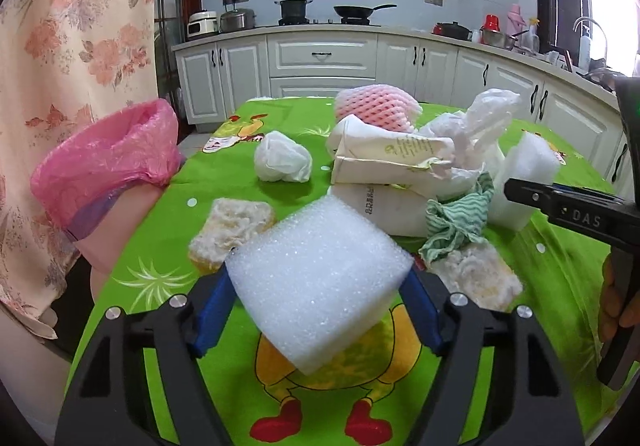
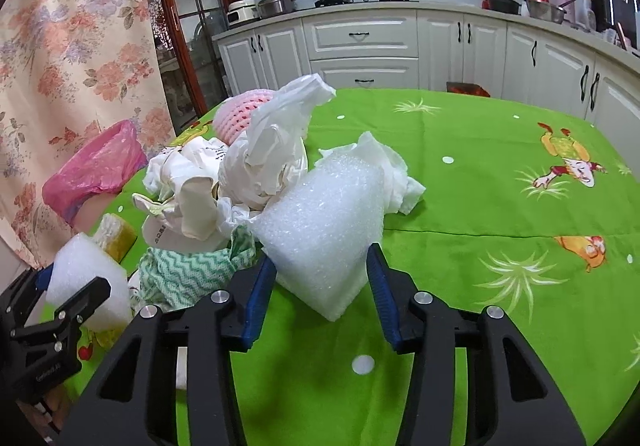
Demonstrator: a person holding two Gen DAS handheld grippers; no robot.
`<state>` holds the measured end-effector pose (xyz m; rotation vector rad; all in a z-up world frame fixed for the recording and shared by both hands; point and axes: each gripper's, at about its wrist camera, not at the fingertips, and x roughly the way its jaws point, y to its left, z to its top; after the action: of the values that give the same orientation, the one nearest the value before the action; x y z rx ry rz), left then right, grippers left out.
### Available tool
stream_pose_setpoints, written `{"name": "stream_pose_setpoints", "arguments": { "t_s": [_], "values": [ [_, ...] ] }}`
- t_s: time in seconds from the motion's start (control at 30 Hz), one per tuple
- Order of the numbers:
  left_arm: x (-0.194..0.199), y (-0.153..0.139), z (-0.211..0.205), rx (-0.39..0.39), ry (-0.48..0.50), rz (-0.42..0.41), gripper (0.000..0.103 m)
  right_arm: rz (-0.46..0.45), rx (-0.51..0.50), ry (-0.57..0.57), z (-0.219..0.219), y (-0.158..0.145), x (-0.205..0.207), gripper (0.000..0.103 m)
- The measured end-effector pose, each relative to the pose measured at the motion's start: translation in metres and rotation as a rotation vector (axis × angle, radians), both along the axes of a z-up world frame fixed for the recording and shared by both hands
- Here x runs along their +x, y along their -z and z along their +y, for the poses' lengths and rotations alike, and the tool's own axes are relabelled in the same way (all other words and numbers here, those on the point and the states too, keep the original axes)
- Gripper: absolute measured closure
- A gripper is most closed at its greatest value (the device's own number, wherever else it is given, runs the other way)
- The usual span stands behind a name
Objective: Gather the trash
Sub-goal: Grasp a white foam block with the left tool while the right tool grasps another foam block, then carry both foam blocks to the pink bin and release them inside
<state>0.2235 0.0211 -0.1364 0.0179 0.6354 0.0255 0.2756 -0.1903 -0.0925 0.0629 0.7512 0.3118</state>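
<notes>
My left gripper (image 1: 318, 286) is shut on a white foam block (image 1: 320, 282) and holds it above the green tablecloth (image 1: 160, 246); that block also shows in the right wrist view (image 2: 86, 278). My right gripper (image 2: 322, 274) is shut on a second white foam block (image 2: 324, 230), tilted, at the edge of the trash pile. The pile holds crumpled white paper bags (image 1: 384, 161), a white plastic bag (image 2: 276, 125), a green-striped cloth (image 2: 188, 270), a pink foam net (image 1: 372, 105) and yellow-white sponges (image 1: 232, 230). A pink-lined bin (image 1: 108, 157) stands off the table's left edge.
A crumpled white wad (image 1: 282, 157) lies apart from the pile. A floral curtain (image 1: 72, 25) hangs at the left. Kitchen cabinets (image 2: 360, 41) with pots line the back. The right half of the tablecloth (image 2: 500, 185) shows only cartoon prints.
</notes>
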Motion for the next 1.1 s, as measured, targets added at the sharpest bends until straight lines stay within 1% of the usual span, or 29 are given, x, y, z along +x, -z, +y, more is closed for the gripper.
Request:
{"name": "stream_pose_setpoints", "arguments": {
  "t_s": [0.13,0.3,0.43,0.57,0.73,0.93,1.1],
  "values": [
    [-0.004,-0.007,0.004,-0.003,-0.017,-0.020,0.031,-0.016,0.006,0.015,-0.007,-0.005,-0.009,0.059],
    [-0.011,-0.018,0.008,-0.009,-0.027,-0.055,0.031,-0.043,0.031,0.026,-0.017,-0.019,-0.020,0.059],
    [-0.014,-0.023,0.009,-0.016,-0.035,-0.068,0.031,-0.081,0.040,0.012,-0.014,-0.034,-0.028,0.059],
    [-0.017,-0.029,0.013,-0.024,-0.043,-0.085,0.031,-0.099,0.053,-0.023,-0.004,-0.046,-0.034,0.059],
    [-0.021,-0.041,0.026,-0.018,-0.070,-0.129,0.031,-0.120,0.050,-0.086,0.022,-0.056,-0.036,0.059],
    [-0.027,-0.059,0.054,-0.032,-0.125,-0.168,0.031,-0.171,0.052,-0.202,0.068,-0.073,-0.033,0.059],
    [-0.028,-0.075,0.082,0.000,-0.191,-0.211,0.031,-0.176,0.064,-0.284,0.108,-0.078,-0.021,0.059]
  ]
}}
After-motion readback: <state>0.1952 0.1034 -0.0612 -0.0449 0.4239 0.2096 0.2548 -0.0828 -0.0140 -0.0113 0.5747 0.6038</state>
